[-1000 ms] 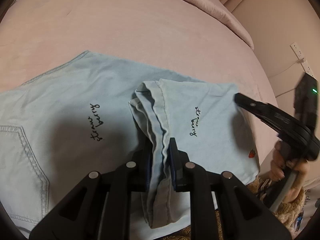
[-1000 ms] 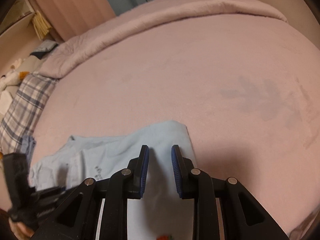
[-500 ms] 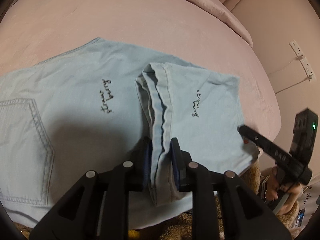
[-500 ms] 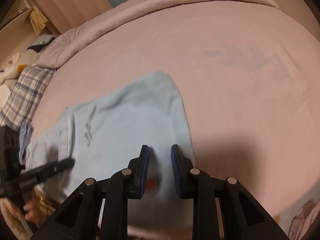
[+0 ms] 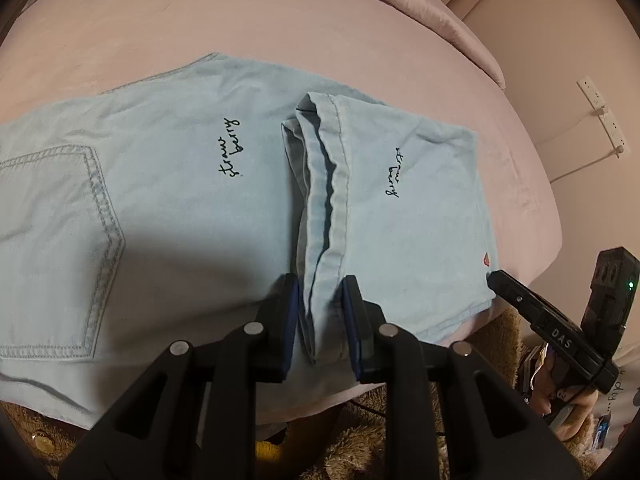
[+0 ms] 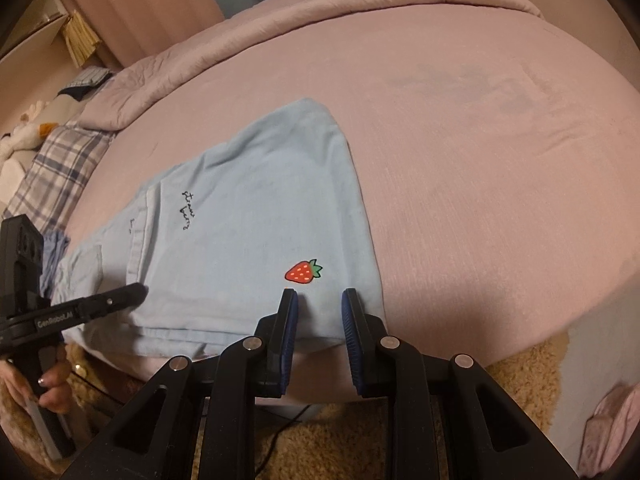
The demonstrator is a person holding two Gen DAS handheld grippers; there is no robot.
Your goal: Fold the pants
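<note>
Light blue pants (image 5: 180,208) lie flat on the pink bed, one leg folded back over them. The leg's doubled hem (image 5: 324,208) runs towards me. My left gripper (image 5: 320,308) straddles the near end of that hem; its jaws stand slightly apart and the cloth lies loose between them. In the right wrist view, my right gripper (image 6: 320,308) hovers over the pants (image 6: 248,220) at the near right corner, just below a red strawberry print (image 6: 303,272), narrowly open with nothing pinched. Each gripper shows in the other's view, the right gripper (image 5: 496,276) and the left gripper (image 6: 136,292).
The pink bed cover (image 6: 480,160) stretches far and right, with a rolled duvet (image 6: 360,4) at its far end. A plaid pillow (image 6: 52,168) lies at the left. A brown fuzzy rug (image 6: 520,380) is below the bed's edge. A wall socket with a cable (image 5: 600,112) is at the right.
My left jaws have spread a little and the pinched hem has settled flat. My right gripper has drawn back towards the bed's near edge, ending over the strawberry corner.
</note>
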